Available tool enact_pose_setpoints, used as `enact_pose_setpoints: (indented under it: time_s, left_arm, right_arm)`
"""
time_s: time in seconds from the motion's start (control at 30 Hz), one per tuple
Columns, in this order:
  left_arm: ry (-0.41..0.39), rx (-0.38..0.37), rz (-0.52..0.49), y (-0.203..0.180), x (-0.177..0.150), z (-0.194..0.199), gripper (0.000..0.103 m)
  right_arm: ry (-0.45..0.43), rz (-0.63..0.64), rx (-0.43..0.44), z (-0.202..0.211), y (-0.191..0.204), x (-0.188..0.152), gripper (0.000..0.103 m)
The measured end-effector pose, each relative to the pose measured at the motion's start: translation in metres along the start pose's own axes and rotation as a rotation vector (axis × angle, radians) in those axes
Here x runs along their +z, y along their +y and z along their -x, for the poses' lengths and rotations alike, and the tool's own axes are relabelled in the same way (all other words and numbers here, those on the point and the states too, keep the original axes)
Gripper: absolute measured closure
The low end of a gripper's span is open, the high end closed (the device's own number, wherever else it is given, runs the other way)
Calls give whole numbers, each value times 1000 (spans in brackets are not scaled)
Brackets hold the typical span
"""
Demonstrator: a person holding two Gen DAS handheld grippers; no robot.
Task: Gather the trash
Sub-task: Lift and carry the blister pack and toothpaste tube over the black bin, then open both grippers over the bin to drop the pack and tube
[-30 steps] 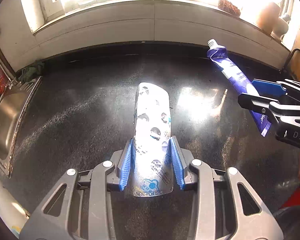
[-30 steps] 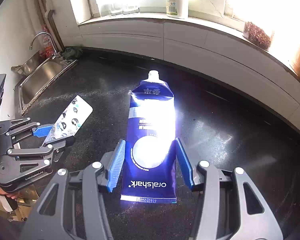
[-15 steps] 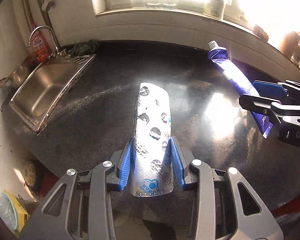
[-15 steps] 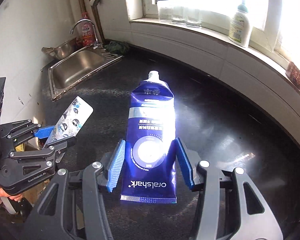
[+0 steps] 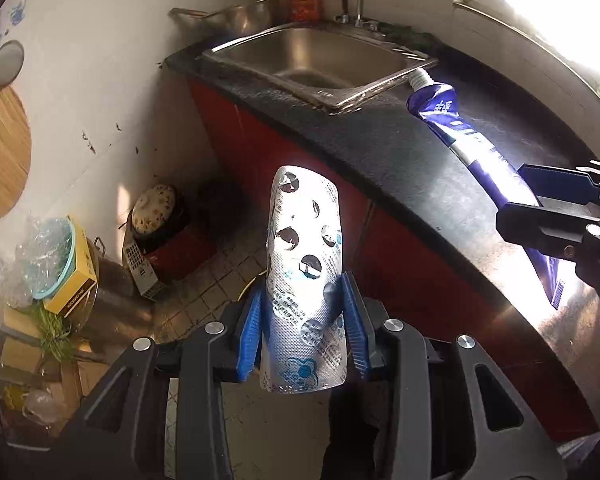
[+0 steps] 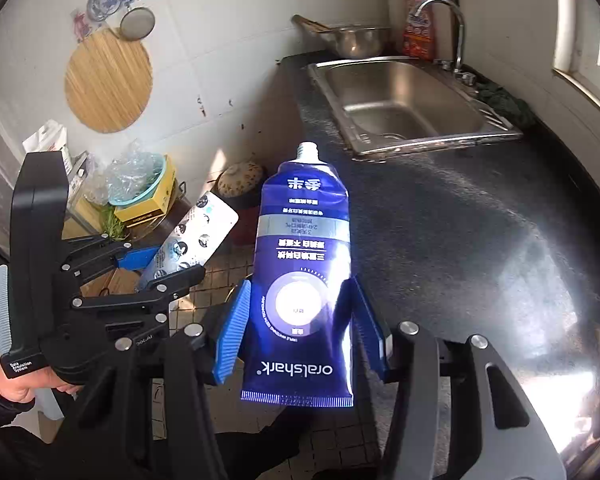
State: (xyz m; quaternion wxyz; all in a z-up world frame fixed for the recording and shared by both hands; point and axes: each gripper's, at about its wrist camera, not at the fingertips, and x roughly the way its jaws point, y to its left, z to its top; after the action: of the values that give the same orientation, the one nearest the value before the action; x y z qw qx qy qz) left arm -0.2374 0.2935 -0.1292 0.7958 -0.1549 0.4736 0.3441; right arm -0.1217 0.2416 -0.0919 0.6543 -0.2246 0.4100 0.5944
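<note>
Silver foil catches the light: a used pill blister pack is clamped between the blue pads of the left tool, its long axis running straight out along the fingers, tip pointing away from the hand. The right tool is likewise closed on a dark blue toothpaste tube, gripped near its crimped end, with the uncapped white nozzle pointing forward. Both pieces of trash are held in the air, neither resting on anything. Taking the steel sink as landmark: the black stone table spreads out beside the sink, and both tools hang off the table's edge on the side away from the window, over a tiled floor. No bin is clearly visible; beyond the sink's end of the table, by the wall, sit a red pot with a patterned lid and a teal basin of crumpled plastic. The left tool is the nearer to that clutter.
</note>
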Motion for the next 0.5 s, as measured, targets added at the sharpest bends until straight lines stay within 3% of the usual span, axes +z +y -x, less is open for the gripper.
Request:
enact_pose_setpoints:
  time_s: [0.23, 0.5]
  left_arm:
    - [63, -25, 90, 49, -37, -52, 65]
    - [117, -62, 104, 65, -56, -120, 65]
  right_arm:
    - [137, 57, 67, -78, 51, 2, 52]
    - [265, 92, 52, -146, 53, -6, 52]
